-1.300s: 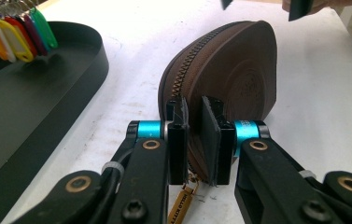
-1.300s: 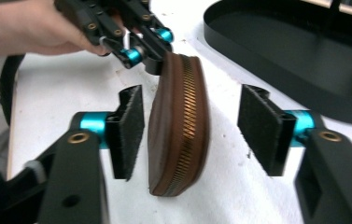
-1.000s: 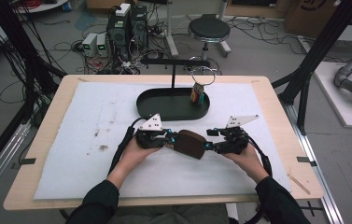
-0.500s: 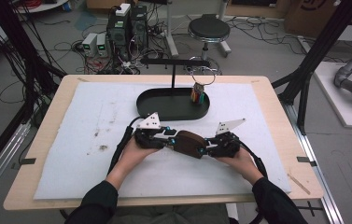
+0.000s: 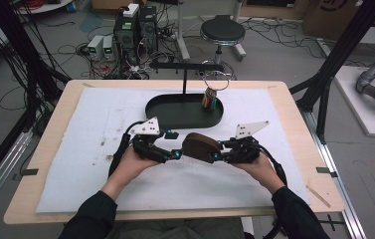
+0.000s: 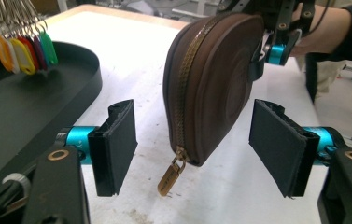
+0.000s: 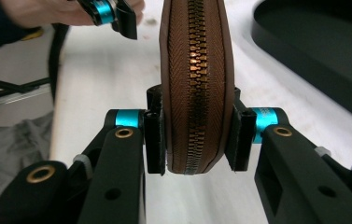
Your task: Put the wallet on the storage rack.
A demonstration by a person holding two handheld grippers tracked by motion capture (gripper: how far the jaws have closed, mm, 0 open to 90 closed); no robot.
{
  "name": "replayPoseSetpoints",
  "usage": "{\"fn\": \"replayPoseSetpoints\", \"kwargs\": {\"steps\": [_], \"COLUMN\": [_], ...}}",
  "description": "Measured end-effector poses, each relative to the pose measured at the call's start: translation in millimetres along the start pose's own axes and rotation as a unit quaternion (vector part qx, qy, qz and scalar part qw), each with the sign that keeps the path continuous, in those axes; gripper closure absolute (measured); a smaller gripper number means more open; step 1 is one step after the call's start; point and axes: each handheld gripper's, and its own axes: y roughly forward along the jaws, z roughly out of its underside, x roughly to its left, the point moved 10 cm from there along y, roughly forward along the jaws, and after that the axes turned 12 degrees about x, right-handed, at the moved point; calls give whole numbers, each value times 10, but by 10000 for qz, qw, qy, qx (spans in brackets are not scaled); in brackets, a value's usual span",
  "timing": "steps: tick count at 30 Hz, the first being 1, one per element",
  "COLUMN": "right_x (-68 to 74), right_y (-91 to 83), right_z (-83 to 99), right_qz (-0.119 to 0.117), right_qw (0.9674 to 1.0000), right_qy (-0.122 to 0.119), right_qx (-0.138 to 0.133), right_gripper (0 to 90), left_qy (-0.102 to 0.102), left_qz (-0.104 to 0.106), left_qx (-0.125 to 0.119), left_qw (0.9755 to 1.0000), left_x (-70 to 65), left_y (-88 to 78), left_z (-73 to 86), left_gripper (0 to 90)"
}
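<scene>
A brown zipped pouch [image 5: 199,147] hangs just above the white mat, with my right gripper [image 5: 217,155] shut on its edge. In the right gripper view the pouch [image 7: 195,84] stands on edge between the two pads, zipper facing the camera. My left gripper [image 5: 177,155] is open at the pouch's other end. In the left gripper view the pouch [image 6: 211,79] sits between the spread pads without touching them, and its brass zipper pull [image 6: 170,174] dangles at the bottom.
A black oval tray [image 5: 171,117] with a T-shaped stand lies behind the grippers. A ring of coloured key tags [image 5: 210,99] hangs from the stand over the tray. The white mat [image 5: 75,149] covers most of the wooden table.
Both hands have drifted slightly toward the person with the pouch between them. The left gripper, earlier close against the pouch's end, now stands open around it.
</scene>
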Motion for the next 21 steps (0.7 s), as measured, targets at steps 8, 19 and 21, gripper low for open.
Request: {"fn": "replayPoseSetpoints", "kwargs": {"steps": [8, 19, 21], "right_x": [232, 476, 484], "right_y": [-44, 46, 53], "right_z": [-208, -326, -331], "right_qz": [-353, -729, -736], "right_qw": [9986, 9949, 9948], "right_qy": [-385, -694, -705], "right_qx": [-94, 23, 35], "right_gripper": [665, 664, 664], "left_qy": [36, 139, 186], "left_qz": [346, 680, 626], "left_qx": [-241, -204, -151], "left_qw": [9991, 9974, 9978], "left_x": [-216, -425, -423], "left_y": [-222, -309, -288], "left_z": [-119, -113, -109], "left_gripper": [277, 266, 291]}}
